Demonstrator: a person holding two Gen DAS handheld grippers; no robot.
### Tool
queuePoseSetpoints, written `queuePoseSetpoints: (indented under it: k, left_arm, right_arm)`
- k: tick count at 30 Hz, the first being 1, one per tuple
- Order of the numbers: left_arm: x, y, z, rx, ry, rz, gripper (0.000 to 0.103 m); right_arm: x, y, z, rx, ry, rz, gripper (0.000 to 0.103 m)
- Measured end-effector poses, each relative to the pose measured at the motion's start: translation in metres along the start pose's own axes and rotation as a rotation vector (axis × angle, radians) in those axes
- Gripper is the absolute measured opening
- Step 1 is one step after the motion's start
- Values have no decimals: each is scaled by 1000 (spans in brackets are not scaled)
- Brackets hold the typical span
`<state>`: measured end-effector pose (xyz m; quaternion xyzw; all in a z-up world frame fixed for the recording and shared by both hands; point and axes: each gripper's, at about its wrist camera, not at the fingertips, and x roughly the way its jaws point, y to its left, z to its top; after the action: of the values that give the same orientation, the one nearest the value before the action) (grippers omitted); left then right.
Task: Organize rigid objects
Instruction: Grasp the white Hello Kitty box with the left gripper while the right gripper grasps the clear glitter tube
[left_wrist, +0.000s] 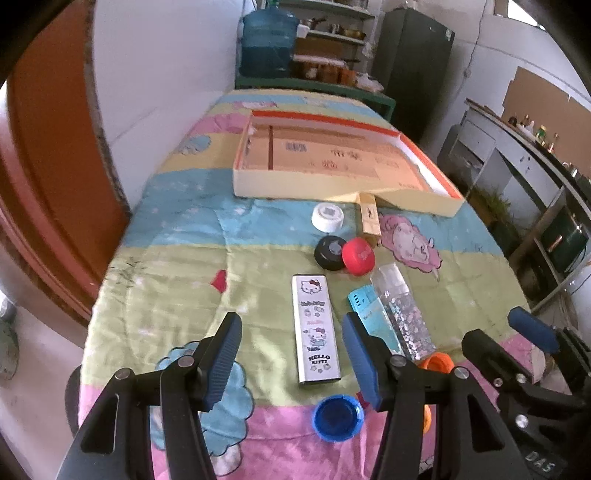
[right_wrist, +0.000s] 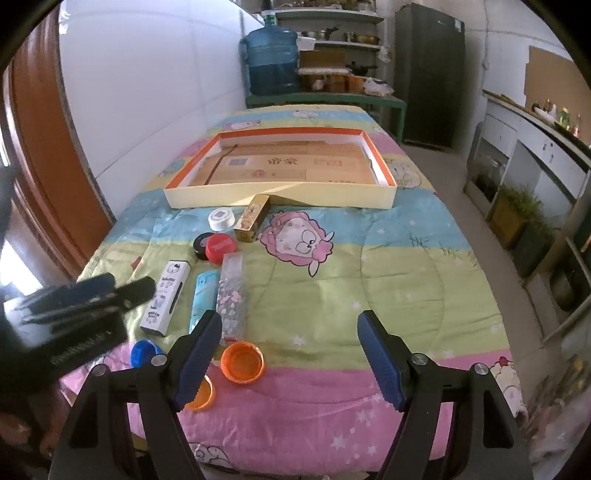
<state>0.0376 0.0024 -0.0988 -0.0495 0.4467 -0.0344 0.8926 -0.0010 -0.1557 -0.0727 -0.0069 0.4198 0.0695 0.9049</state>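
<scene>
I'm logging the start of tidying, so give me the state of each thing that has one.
Shallow cream cardboard tray with orange rim: empty, open top.
Blue plastic cap: hollow side up.
Orange plastic cap: hollow side up.
White Hello Kitty box: lying flat.
Left claw: open, empty.
Right claw: open, empty.

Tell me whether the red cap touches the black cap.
Touching. In the left wrist view the red cap overlaps the black cap's edge with no gap; the right wrist view agrees.

Soft quilted pastel cartoon-print cloth bedspread (right_wrist: 369, 280); matt cream-and-orange shallow cardboard tray (right_wrist: 280, 197); glossy round orange plastic cap (right_wrist: 242, 362); ribbed blue rubbery gripper pads (left_wrist: 225, 356).
</scene>
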Motion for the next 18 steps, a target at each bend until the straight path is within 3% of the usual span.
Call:
queuePoseSetpoints:
  k: [5, 11, 13, 15, 18]
  left_arm:
    - [20, -2, -1, -1, 54, -20, 48]
    - [24, -7, -1, 34, 40, -2, 46]
    - [24, -7, -2, 48, 29, 7, 43]
    - [23, -5, -2, 51, 16, 9, 28]
    - [23, 2, -2, 23, 6, -21, 27]
  right_arm:
    - [6, -3, 2, 9, 20, 10, 77]
    - [13, 0, 5, 2, 26, 30, 78]
    - [16, 3, 7, -5, 27, 42, 77]
    - [18, 7, 9, -14, 27, 60, 77]
    - [24, 15, 13, -34, 40, 86, 71]
